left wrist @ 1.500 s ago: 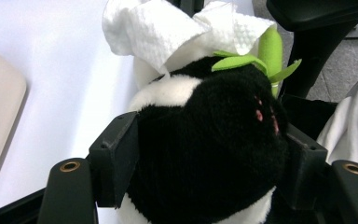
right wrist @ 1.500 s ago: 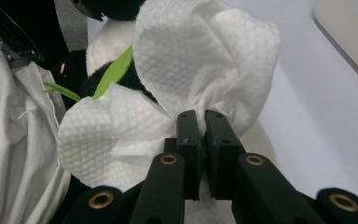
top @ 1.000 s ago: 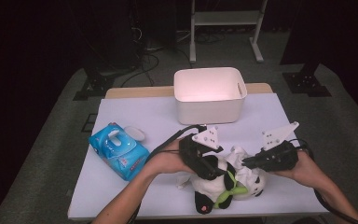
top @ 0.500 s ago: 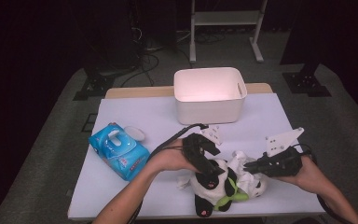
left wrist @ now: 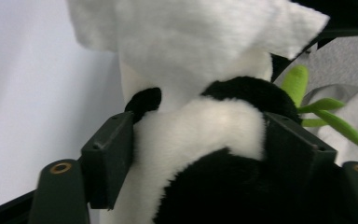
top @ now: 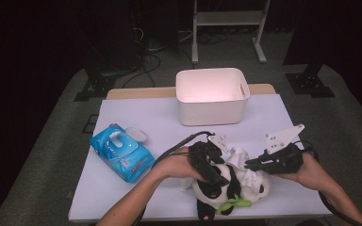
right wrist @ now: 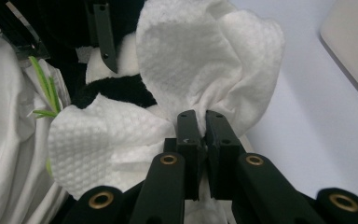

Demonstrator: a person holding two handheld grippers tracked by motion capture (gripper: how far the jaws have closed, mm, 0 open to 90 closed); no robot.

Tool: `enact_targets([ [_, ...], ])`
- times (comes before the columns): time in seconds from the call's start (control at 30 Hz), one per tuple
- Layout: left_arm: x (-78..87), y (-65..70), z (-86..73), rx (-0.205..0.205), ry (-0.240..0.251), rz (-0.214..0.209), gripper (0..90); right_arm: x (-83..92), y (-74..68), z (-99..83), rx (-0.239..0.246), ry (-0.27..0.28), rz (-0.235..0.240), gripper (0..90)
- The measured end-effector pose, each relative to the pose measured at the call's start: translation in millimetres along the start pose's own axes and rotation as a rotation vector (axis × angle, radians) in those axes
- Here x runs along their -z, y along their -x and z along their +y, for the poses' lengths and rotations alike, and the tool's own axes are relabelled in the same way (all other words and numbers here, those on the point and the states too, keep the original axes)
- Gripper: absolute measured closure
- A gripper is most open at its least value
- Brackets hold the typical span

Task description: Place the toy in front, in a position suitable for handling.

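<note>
At the left of the table [top: 122,113] lies a blue pack of wet wipes [top: 121,152], flat on the white top, with a small white lid [top: 136,134] just beside its far edge. Both sit well apart from your hands.

Moving right, your left hand [top: 176,165] brings the left gripper [top: 213,173] onto the plush panda [top: 217,188], which lies near the near edge of the table, right of centre. In the left gripper view the two black jaws stand on either side of the panda's black-and-white body [left wrist: 200,154], fur bulging between them and touching both pads. Those jaws have just been opening a little, with the toy between them, and the grip is not yet let go. Green plush leaves [left wrist: 317,112] stick out at the panda's side, and they show at its near edge [top: 233,204] from above.

Further right, your right gripper [top: 250,164] points left toward the panda. Its jaws are pressed together on a bunched white wet wipe [right wrist: 200,74], which billows out past the tips and rests against the panda's fur; from above the wipe [top: 240,157] sits on top of the toy, between your two grippers.

At the far side of the table, behind all this, stands a white bin [top: 212,110], upright and well apart from the panda.
</note>
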State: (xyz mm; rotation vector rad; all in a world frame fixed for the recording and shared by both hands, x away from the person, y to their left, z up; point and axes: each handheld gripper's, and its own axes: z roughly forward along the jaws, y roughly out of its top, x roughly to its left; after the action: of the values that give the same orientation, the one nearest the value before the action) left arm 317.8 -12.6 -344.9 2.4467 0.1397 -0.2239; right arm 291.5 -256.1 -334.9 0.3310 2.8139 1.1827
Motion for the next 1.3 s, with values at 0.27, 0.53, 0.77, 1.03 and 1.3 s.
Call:
enact_targets([
  [0.27, -0.6, -1.9, 0.8, -0.035, -0.019, 0.013, 45.3, -1.1, 0.9, -2.9, -0.012, 0.006, 0.005, 84.4],
  [0.53, 9.8, 2.3, 11.2, -0.178, -0.024, 0.104, 59.0, 6.1, 7.6, 1.7, -0.010, 0.023, -0.024, 84.2],
  [0.77, 28.2, -12.8, 29.2, -0.280, -0.056, 0.218, 59.2, 9.6, 24.8, 11.4, -0.018, 0.046, -0.068, 84.1],
  [1.03, 25.9, -26.6, 13.7, -0.228, -0.056, 0.168, 51.4, -12.0, 30.6, 11.4, -0.029, 0.009, -0.020, 84.5],
  [1.3, 46.7, -11.5, 1.1, -0.177, 0.010, 0.190, 40.1, -13.3, 16.8, 9.8, -0.015, -0.003, -0.018, 84.5],
])
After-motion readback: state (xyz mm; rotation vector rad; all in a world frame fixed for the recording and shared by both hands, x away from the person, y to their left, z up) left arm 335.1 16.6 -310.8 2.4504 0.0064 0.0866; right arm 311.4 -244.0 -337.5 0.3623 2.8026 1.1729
